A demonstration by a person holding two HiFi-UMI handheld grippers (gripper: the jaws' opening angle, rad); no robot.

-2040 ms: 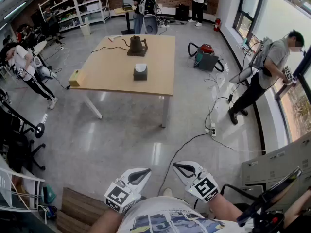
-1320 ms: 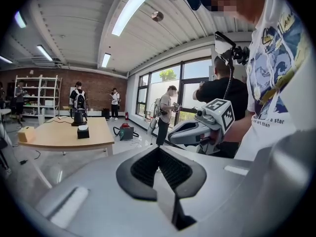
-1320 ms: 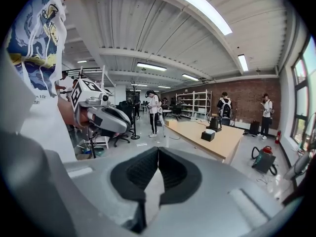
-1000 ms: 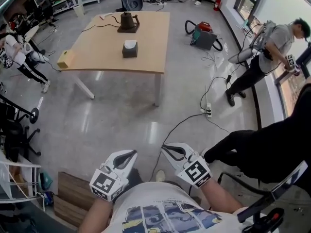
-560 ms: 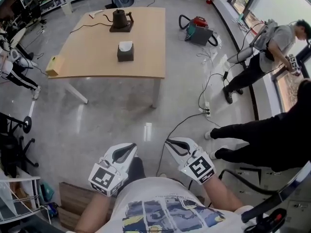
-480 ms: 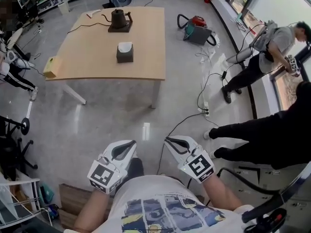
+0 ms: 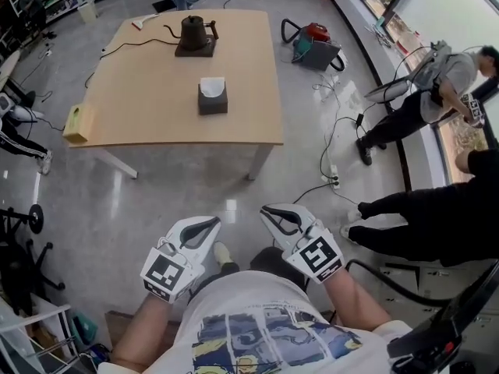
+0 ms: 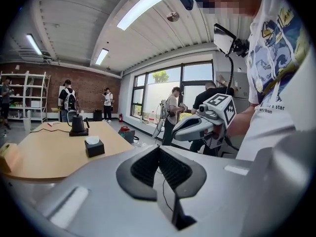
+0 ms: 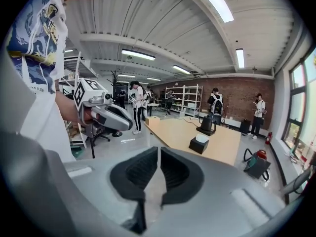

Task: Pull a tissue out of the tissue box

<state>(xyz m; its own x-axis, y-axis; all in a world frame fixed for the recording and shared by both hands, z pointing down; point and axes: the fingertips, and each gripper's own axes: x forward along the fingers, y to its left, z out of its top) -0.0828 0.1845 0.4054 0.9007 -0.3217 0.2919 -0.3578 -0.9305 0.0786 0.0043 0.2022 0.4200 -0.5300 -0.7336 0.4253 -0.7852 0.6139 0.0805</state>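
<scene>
Tissue box [image 7: 212,100], dark and near cube-shaped with no clear long axis, upright near the middle of a pale wooden table [image 7: 148,84], white tissue [image 7: 211,87] poking straight up from the top opening. Behind it on the same table a black kettle [image 7: 193,33] on its base; at the left edge a yellowish box [image 7: 78,123]. Glossy grey floor all round, red vacuum cleaner [image 7: 316,44] past the far right corner. Left gripper [image 7: 212,222] and right gripper [image 7: 267,209] well short of the table, each pinched closed on nothing. Power strip [image 7: 335,181] on the floor only in the head view; brick wall [image 9: 232,90], shelves [image 9: 190,95] and ceiling lights [image 9: 212,1] only in the gripper views.
</scene>
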